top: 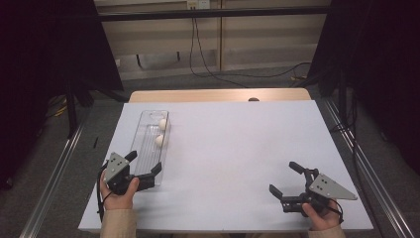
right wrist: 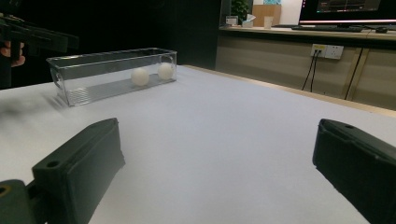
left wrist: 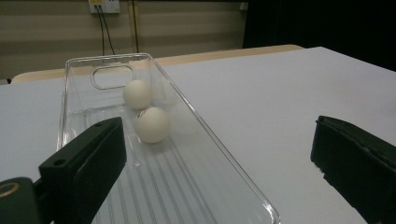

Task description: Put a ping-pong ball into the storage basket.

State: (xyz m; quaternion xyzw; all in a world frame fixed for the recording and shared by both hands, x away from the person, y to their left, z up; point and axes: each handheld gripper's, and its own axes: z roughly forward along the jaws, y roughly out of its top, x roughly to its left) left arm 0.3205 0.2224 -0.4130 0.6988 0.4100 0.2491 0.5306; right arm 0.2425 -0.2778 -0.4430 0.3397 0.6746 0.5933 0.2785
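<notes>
Soft, even light from above falls on the white table (top: 237, 148), which is bright with only faint shadows; the surroundings are dark, nearly black at both sides. The clear bin (left wrist: 187, 154) shows thin glare lines along its rim. In both gripper views the near jaws are blurred, and the 2 balls (left wrist: 152, 123) stay fairly sharp

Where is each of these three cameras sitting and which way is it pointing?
High view: above the person's side of the table, looking forward and down; both hands, left gripper and right gripper show.
Left gripper view: rides the left gripper, looking along its open jaws into the clear tray at two white balls.
Right gripper view: rides the right gripper low over the table, facing across it toward the tray; its open jaws show.
All three views share the tray and balls.
</notes>
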